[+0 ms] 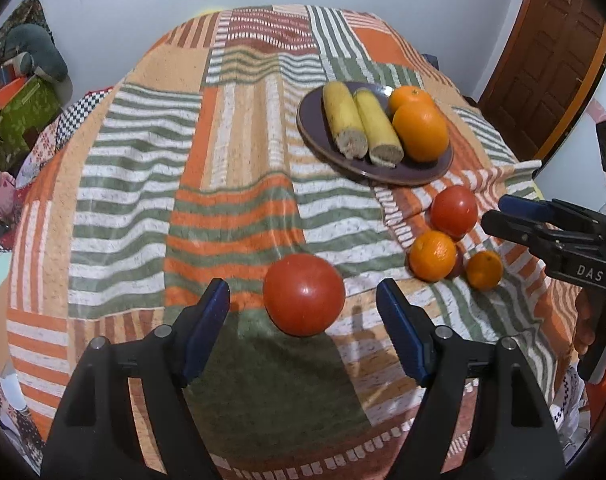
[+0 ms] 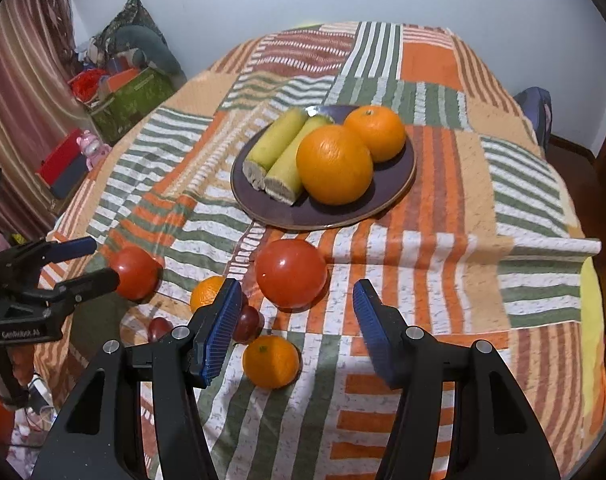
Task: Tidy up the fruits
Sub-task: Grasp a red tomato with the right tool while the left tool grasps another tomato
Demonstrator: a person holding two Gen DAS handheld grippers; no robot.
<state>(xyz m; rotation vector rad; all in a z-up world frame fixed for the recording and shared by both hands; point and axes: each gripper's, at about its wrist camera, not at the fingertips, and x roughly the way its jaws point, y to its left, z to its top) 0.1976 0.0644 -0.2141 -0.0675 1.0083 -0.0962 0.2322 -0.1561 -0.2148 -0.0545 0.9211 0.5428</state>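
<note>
The sorting looks partly done: the dark plate (image 2: 399, 196) already carries two bananas (image 2: 281, 154) and two oranges (image 2: 335, 164), while two tomatoes, two small oranges and some small dark red fruit lie loose on the striped cloth (image 2: 443, 264) on the near side of the plate. The left gripper (image 1: 303, 312) is spread wide and empty with the nearest tomato (image 1: 304, 300) just ahead between its fingers, so the step in hand seems to be picking that tomato. The next move would call for easing forward and closing gently on its smooth round skin; the right gripper (image 2: 297, 330), also spread and empty, points at the second tomato (image 2: 291, 273) nearer the plate.

Orange, green and white striped cloth (image 2: 443, 248); purple plate (image 2: 399, 192); red tomatoes (image 2: 291, 274).
</note>
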